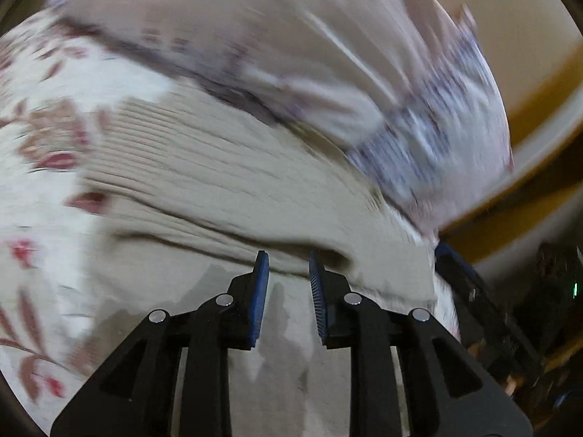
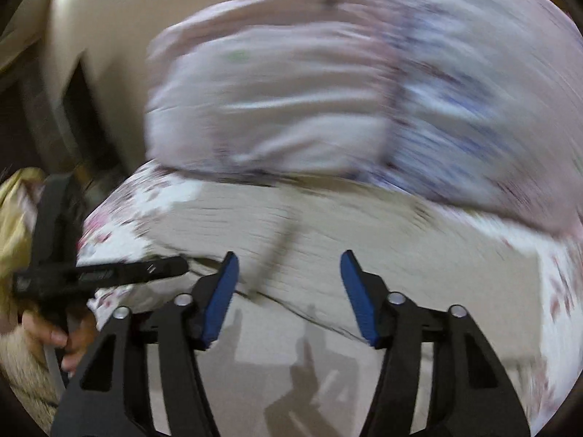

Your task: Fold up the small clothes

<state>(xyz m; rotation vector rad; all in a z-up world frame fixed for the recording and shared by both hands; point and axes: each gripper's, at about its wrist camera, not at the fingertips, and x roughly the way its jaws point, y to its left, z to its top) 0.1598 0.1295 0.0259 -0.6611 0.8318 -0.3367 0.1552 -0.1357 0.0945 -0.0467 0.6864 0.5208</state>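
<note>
A matt, ribbed beige knit garment is seen on a floral cotton-like sheet. Matt black plastic with ridged blue pads and shiny metal pins is shown.

A ribbed garment lies spread on a patterned bedsheet, which shows to its left and beyond its right edge. Behind the garment, a pillow rests on the sheet, its near edge overlapping the garment's far side. The left gripper sits above the garment's near part; the right gripper sits over it to the right, fingers apart.
</note>
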